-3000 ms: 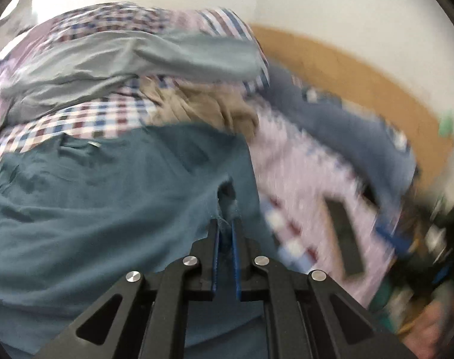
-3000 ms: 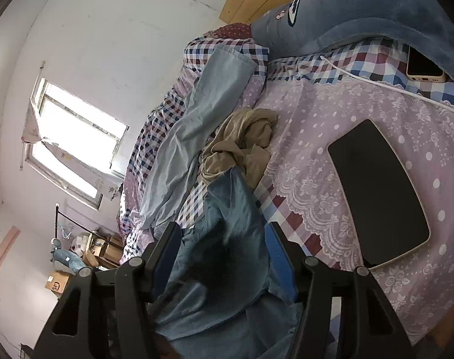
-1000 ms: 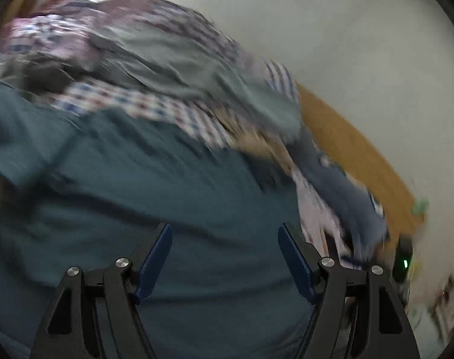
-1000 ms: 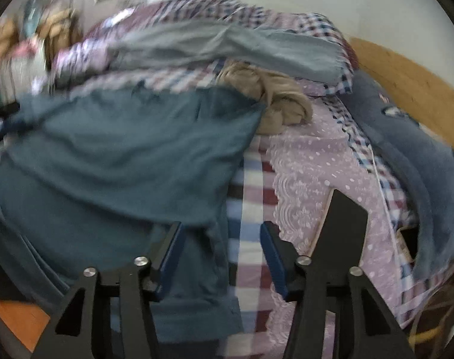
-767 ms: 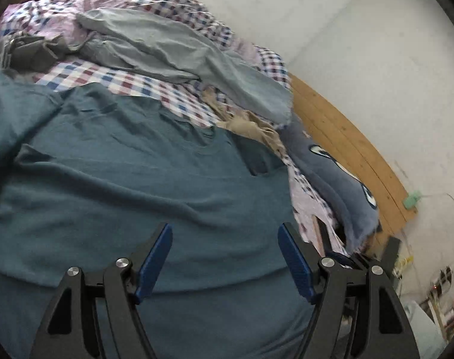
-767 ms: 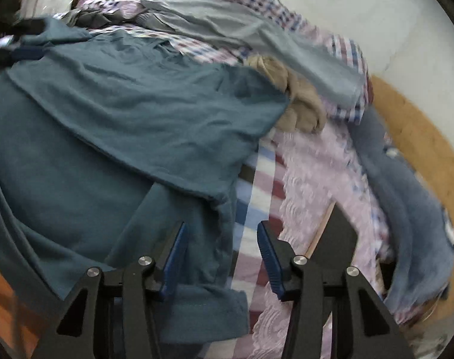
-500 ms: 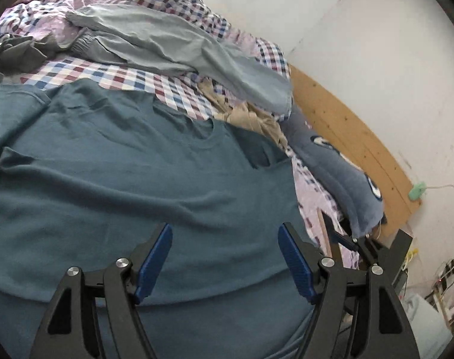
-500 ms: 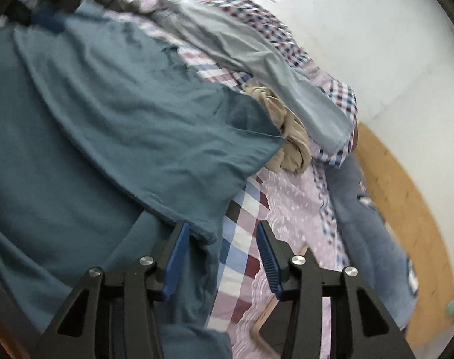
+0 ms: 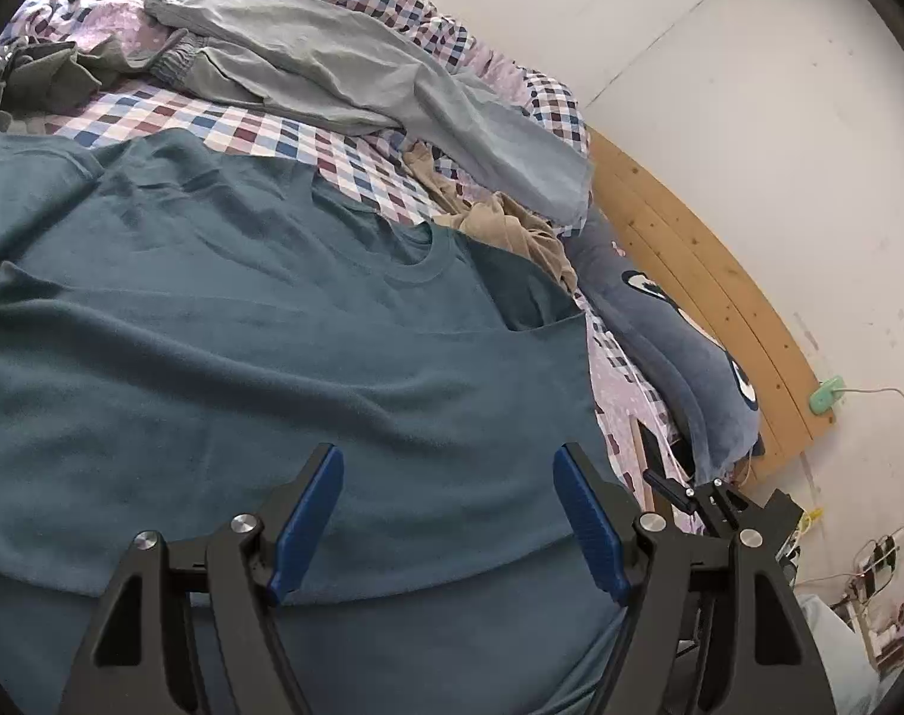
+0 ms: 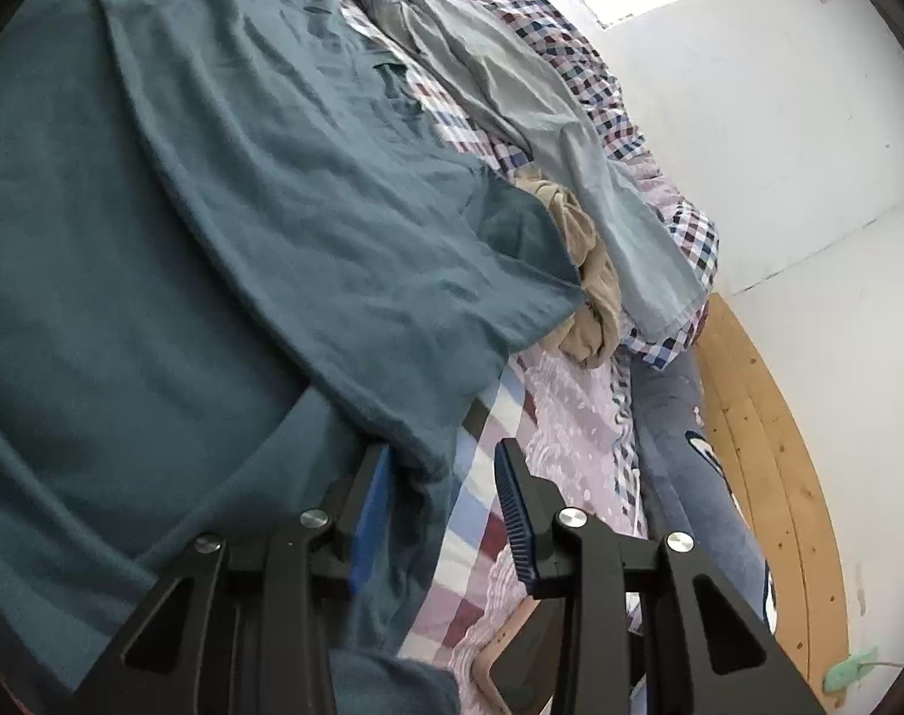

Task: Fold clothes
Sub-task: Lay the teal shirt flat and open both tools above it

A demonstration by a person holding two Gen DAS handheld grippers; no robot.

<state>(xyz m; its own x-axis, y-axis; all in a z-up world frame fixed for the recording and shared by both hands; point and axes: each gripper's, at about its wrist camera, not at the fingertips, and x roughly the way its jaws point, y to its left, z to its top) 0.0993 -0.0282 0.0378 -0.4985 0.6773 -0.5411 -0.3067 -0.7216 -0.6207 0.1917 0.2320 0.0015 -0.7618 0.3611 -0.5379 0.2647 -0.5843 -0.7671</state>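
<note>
Mostly the teal T-shirt (image 9: 273, 357) fills view (hem cut off) under both spread, empty claws (image 9: 446, 518) (image 10: 440, 500).

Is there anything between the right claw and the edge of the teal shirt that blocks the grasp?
Nothing visible does. The right claw is open right at the folded edge of the teal shirt; only checked bedsheet lies beside it. The beige garment sits farther up the bed.

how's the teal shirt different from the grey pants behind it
The teal shirt lies spread almost flat across the near part of the bed, with one sleeve folded over its body; the grey pants lie rumpled and twisted further back. The shirt is darker and more saturated, the pants pale and washed out. Neither is folded into a stack yet, and neither is gripped.
</note>
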